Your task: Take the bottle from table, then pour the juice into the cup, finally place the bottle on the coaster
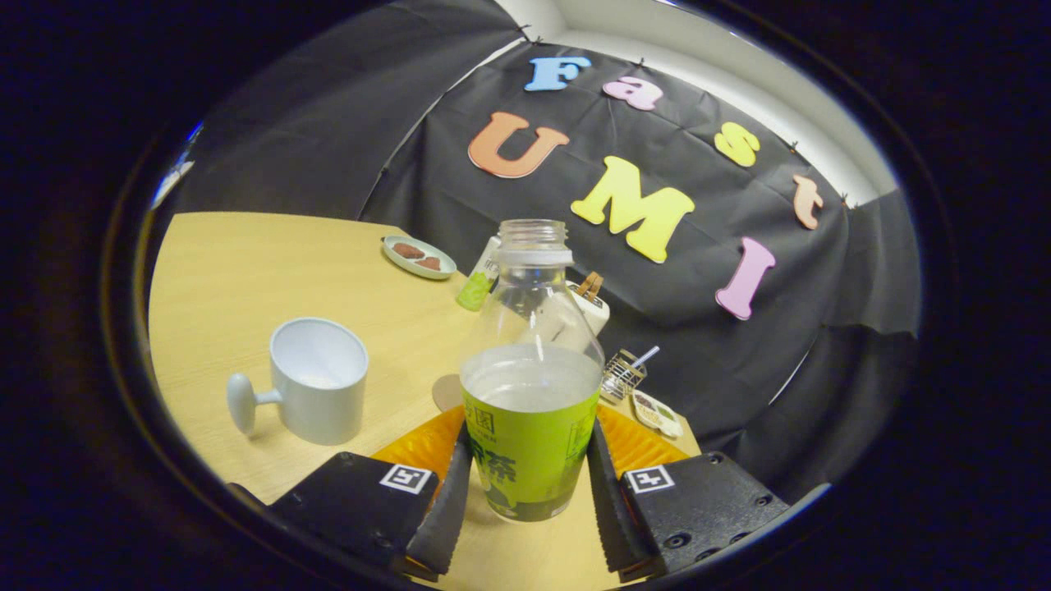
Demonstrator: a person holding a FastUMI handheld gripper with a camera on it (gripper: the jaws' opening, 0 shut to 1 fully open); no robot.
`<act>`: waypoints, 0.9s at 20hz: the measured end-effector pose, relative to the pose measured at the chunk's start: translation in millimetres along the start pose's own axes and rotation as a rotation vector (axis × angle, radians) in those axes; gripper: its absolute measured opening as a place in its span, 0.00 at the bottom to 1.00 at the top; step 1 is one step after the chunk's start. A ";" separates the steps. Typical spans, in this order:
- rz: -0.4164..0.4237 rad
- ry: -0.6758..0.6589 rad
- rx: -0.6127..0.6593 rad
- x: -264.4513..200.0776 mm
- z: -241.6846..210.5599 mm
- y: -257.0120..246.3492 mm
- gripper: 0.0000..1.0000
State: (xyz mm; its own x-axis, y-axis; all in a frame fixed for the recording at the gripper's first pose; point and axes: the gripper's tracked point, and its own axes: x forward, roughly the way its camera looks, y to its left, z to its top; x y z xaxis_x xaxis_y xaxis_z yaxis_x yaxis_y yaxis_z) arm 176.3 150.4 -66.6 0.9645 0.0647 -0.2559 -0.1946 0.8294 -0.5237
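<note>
One wooden tabletop (222,271) is seen spread beneath everything, backed by the booth's black cloth wall. Upon it, between the two fingers of the tongs (530,501), a clear plastic bottle (531,386) is held upright; its cap is off, its neck is open, and a green label is wrapped round its lower half. A pale liquid is seen inside, level with the top of the label. The tongs are closed on the bottle, with the ribbed black pad of the left finger (447,513) and that of the right finger (608,513) both pressed against the label's sides. Whether the bottle's base is resting on the tabletop or raised just above it cannot be told.

To the left of the bottle and well apart from it, a white cup (318,379) is stood upright, with a knob-ended handle turned away from the bottle; its inside looks pale and almost empty. A round brownish coaster (447,392) is partly hidden just behind the bottle's left shoulder, lying flat on the tabletop.

Farther off, near the cloth wall, a small plate (419,257) with two dark brown pieces on it is set. Beside it, beyond the bottle's neck, a second green-labelled bottle (479,277) is seen tilted. Behind the held bottle's right side, a small wire basket (622,376) is placed near the tabletop's edge.
</note>
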 end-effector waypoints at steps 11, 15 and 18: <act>-0.178 -0.043 -0.488 3.6 40.0 -21.1 0.72; -0.229 -0.049 -0.654 8.3 45.1 -24.2 0.71; -0.258 -0.054 -0.721 8.2 47.3 -28.6 0.71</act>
State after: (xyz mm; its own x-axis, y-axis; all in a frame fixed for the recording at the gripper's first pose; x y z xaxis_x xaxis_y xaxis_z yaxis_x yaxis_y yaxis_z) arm 198.2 153.5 -15.3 0.9990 -0.0391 -0.0235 -0.0127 0.2561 -0.9666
